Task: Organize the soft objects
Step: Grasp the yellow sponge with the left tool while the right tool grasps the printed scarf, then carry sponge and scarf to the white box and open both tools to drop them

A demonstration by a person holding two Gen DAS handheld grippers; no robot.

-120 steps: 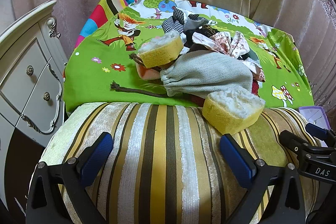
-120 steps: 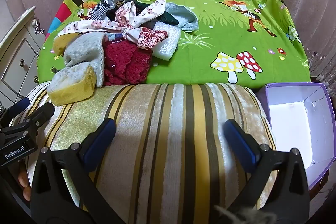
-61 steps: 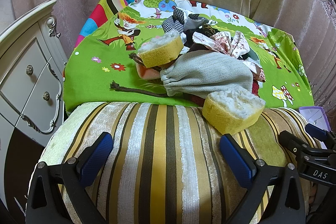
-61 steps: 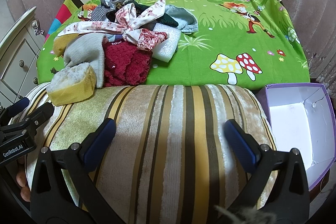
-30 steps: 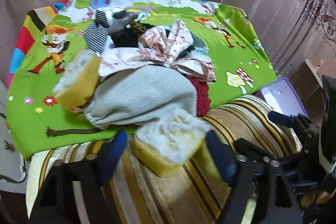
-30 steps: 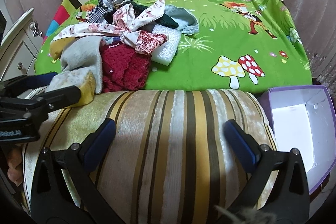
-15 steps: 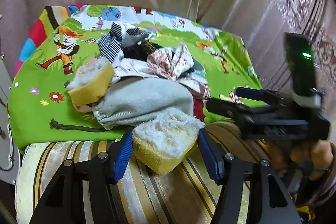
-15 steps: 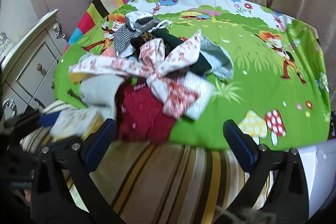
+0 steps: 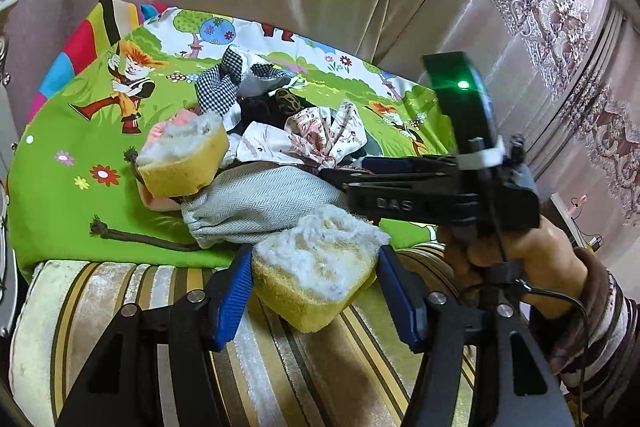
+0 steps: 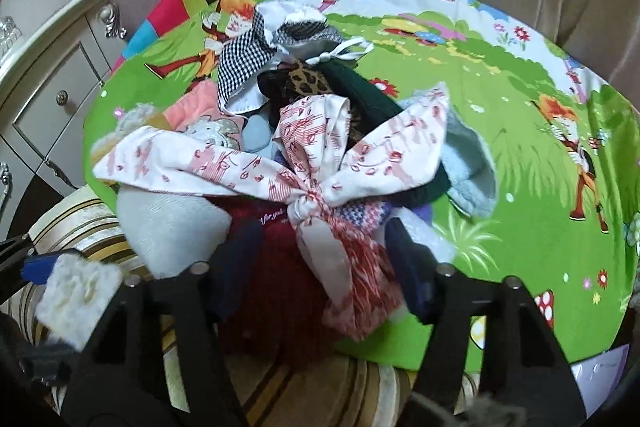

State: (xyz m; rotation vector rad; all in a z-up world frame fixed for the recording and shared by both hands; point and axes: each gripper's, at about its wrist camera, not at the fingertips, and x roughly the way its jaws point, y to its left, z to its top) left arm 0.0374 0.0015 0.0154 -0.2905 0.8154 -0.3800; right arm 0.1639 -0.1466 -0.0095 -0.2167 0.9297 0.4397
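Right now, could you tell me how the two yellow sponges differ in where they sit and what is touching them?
The near sponge lies on the striped cushion, while the far sponge sits up on the clothes pile. The near sponge is between the left gripper pads, which sit at its sides; the far sponge has no gripper around it. Both are yellow blocks with a fuzzy white top.

Yellow sponge (image 9: 316,275) on striped cushion; clothes pile (image 10: 304,163) behind

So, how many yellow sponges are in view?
2. One sponge sits between the left gripper's fingers on the striped cushion; the other sponge lies on the cloth pile behind. The pile may hide more.
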